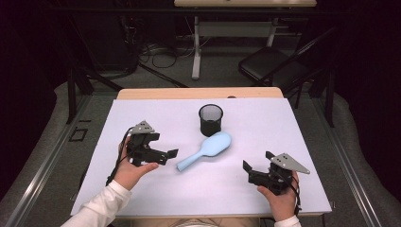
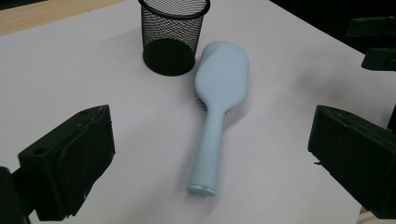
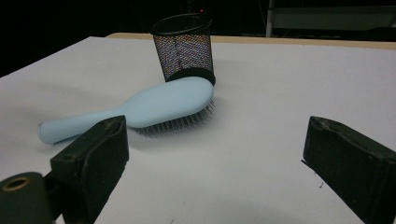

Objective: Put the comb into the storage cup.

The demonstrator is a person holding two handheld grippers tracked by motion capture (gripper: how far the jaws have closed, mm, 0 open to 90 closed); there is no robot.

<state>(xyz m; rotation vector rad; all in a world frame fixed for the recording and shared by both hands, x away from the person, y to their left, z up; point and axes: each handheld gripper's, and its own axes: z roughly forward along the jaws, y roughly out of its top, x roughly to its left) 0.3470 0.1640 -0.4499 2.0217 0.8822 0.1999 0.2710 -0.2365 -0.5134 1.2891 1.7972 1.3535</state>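
A light blue hairbrush (image 1: 207, 149) lies bristles down on the white table top (image 1: 142, 194), its handle pointing to the near left. Just behind its head stands a black mesh cup (image 1: 210, 119), upright and empty as far as I see. My left gripper (image 1: 172, 155) hovers left of the handle end, open, nothing between its jaws; in the left gripper view the hairbrush (image 2: 215, 112) and cup (image 2: 173, 35) lie ahead. My right gripper (image 1: 253, 166) rests at the near right, open and empty; its view shows the hairbrush (image 3: 140, 111) and cup (image 3: 185, 46) beyond.
The white sheet covers a wooden table whose far edge (image 1: 198, 92) shows bare. Beyond it stand a folding chair (image 1: 274, 66), desk legs and cables on the floor. The right gripper's dark parts (image 2: 373, 42) appear at the upper right of the left gripper view.
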